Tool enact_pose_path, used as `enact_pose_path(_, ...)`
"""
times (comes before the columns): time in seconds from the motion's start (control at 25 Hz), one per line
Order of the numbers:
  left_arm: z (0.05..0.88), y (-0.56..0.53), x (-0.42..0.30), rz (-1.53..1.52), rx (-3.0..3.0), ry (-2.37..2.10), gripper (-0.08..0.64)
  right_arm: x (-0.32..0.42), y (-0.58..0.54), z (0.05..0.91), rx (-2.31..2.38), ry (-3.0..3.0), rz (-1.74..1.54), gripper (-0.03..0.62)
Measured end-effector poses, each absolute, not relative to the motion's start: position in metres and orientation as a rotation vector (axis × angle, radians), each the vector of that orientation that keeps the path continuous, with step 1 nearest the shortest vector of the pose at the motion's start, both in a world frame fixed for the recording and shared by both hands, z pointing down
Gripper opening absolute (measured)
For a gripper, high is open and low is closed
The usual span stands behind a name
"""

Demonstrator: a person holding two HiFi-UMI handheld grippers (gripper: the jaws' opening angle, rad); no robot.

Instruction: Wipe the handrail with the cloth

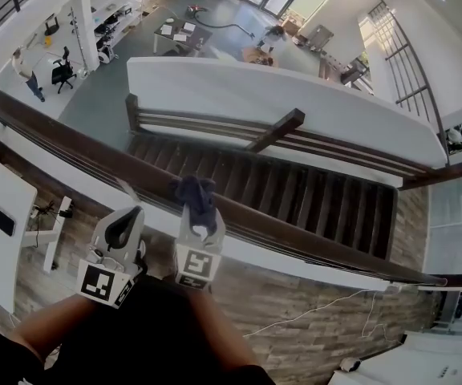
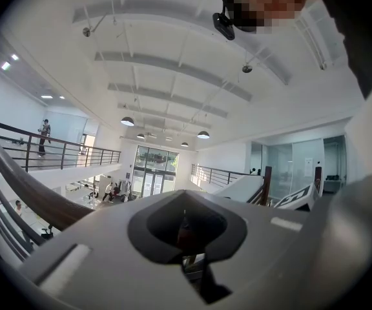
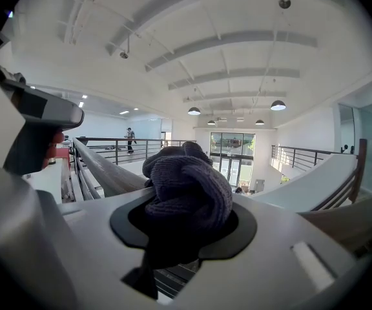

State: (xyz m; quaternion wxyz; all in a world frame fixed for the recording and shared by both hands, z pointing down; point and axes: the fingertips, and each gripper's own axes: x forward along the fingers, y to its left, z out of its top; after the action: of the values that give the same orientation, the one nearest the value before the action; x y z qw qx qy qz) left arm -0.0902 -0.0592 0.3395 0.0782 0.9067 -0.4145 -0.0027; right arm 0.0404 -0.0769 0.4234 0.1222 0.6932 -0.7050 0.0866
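Right gripper [image 1: 200, 223] jaws clamped on dark cloth [image 1: 195, 195], cloth at handrail [image 1: 70, 147]. Left gripper [image 1: 127, 217] jaws together, empty, near handrail.

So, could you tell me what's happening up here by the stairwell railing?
A person on an upper landing above a staircase holds a gripper in each hand. The right gripper is shut on a bunched dark cloth and holds it at the dark wooden handrail; whether the cloth is actually pressing on the wood is hard to tell. The left gripper is shut with nothing in it and sits beside the right one, on the near side of the rail.
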Motion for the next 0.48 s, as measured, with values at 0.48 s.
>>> enact_pose_path(0.48,0.343,-0.050,-0.065,0.000,2.727,-1.186,0.000,0.060,-0.062,0.422,2.081,-2.051,0.170,0.153)
